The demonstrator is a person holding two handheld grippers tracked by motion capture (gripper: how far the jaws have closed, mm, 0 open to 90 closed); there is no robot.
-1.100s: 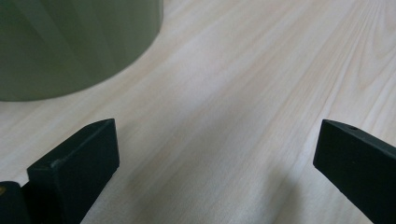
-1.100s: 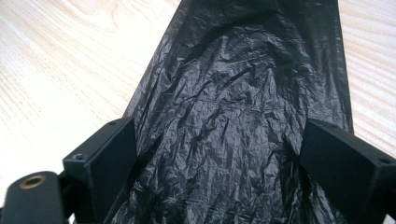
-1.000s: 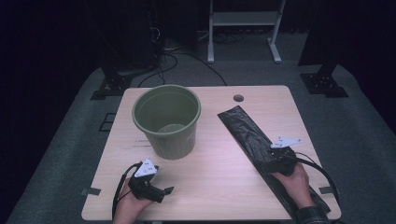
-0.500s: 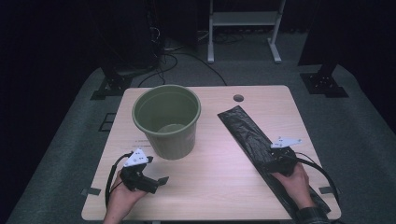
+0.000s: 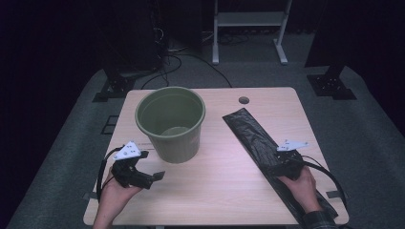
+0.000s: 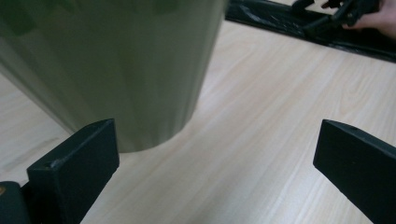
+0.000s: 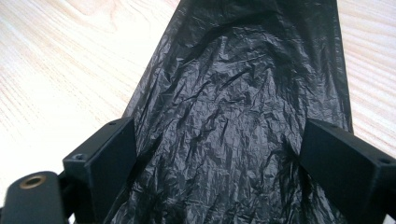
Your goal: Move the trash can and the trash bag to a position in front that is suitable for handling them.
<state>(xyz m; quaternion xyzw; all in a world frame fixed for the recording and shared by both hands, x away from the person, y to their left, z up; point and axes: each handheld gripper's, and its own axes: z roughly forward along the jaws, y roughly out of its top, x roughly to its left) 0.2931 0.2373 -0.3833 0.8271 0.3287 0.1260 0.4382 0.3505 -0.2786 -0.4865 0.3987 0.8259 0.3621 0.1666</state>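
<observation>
I can read no text, label, brand, number or sign in any of my views: the green bucket (image 5: 171,124) ahead of my left tongs (image 5: 152,177) is plain, and so are the black bag (image 5: 258,143) under my right tongs (image 5: 278,168) and the wooden table (image 5: 219,191) between them.

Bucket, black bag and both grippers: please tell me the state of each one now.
Green bucket: upright on the table, empty, untouched.
Black plastic bag: folded flat in a long strip on the table.
Left gripper: open, nothing between its jaws, near the bucket.
Right gripper: open, jaws standing either side of the bag.
</observation>
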